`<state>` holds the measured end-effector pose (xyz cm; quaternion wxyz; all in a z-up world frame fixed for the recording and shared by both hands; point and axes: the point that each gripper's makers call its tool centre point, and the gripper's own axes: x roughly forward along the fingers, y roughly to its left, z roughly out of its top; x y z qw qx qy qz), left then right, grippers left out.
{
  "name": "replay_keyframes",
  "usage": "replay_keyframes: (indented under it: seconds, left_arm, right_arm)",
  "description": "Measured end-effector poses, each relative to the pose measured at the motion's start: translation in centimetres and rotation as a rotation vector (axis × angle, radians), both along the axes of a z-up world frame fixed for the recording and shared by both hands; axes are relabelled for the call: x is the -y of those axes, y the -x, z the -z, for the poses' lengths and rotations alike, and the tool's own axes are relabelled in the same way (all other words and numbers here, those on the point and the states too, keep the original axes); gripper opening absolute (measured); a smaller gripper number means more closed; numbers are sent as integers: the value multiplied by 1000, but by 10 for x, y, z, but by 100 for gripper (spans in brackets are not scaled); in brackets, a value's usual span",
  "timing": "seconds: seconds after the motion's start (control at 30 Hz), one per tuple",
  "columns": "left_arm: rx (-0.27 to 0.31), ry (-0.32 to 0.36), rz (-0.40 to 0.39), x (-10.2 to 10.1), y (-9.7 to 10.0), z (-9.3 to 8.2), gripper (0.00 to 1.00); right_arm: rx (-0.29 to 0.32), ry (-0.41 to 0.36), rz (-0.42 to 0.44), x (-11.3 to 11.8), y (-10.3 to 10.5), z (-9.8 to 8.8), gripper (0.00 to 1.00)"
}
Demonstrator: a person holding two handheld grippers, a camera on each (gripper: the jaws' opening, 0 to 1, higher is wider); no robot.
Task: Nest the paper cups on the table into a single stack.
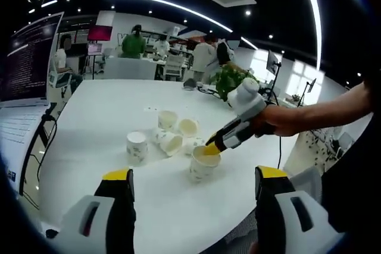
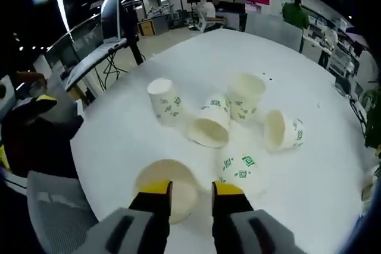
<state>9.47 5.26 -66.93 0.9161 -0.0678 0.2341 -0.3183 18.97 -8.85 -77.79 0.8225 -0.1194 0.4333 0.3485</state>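
Observation:
Several white paper cups with green print lie in a loose group on the round white table [image 1: 107, 105]. One cup [image 1: 203, 163] stands upright nearest me, another [image 1: 136, 147] stands upside down, one [image 1: 167, 119] stands upright at the back, and others [image 1: 171, 143] lie on their sides. My left gripper [image 1: 194, 175] hovers wide open in front of the near cup. My right gripper [image 1: 212, 144] comes in from the right to that cup's rim. In the right gripper view its jaws [image 2: 191, 188] straddle the rim of the cup [image 2: 161, 176] with a narrow gap.
An open laptop [image 1: 27, 57] stands at the table's left edge, and a potted plant [image 1: 229, 78] with cables at the far side. People stand among desks in the background. A grey chair [image 2: 53, 206] sits by the near table edge.

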Motion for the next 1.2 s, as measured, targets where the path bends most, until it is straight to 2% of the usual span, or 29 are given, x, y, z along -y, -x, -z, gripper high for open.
replay_keyframes:
  seconds: [0.13,0.27,0.37,0.67,0.9,1.1,1.13,1.2]
  left_arm:
    - [-3,-3,3,2,1,0,82]
    - [-10,-4,6,2,2,2,82]
    - [-13,-6,8,3,2,2,82]
    - [-17,-5,2,4,1,5,82]
    - [-20,-6,3,4,-2,8,82]
    - [-22,-1,3,3,-3,9,83]
    - [-25,-8,5,2,-4,10,83]
    - [-26,-14,8,2,-4,10,83]
  right_arm:
    - [58,-43,-26,-1,-5,-20,29]
    - [156,-86,-132,-17,-13,-37,38]
    - [171,-86,-131,-16,-17,-46,38]
    - [200,-80,-140,-26,-50,-49,39]
    - [193,-64,-116,-26,-80,-42,38]
    - [173,-58,-89,-25,-108,-29,37]
    - [175,-57,-94,-27,-112,-31,37]
    - [221,-23,-105,-21,-129,-31,36]
